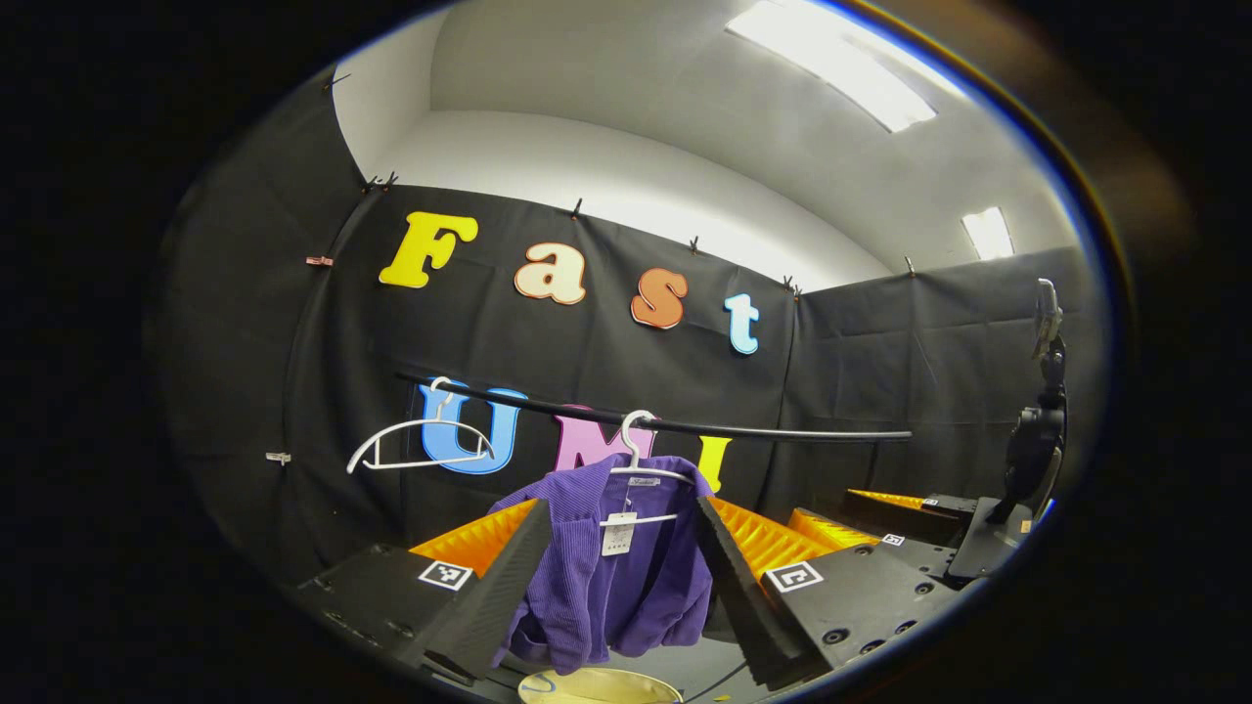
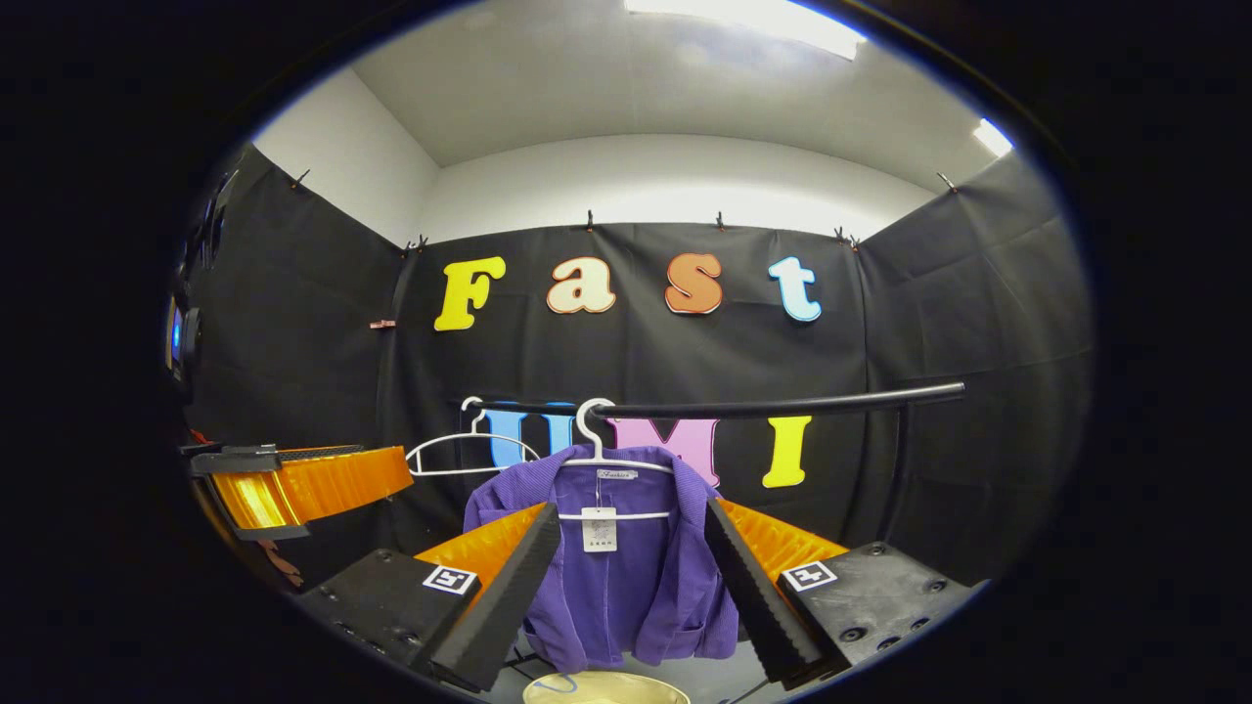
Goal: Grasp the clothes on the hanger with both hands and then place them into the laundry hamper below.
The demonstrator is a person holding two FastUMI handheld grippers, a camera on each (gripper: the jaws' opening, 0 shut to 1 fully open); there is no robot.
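Left gripper (image 1: 614,587) and right gripper (image 2: 631,587), bottom centre, both spread wide, touching nothing. A purple jacket (image 1: 606,577) hangs on a hanger (image 1: 641,460) beyond them, over the hamper (image 1: 599,687) rim at the bottom edge.

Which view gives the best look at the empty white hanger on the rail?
The left gripper view: the empty hanger hangs clear of the purple jacket, its whole outline visible. In the right gripper view the hanger sits partly behind the jacket's shoulder.
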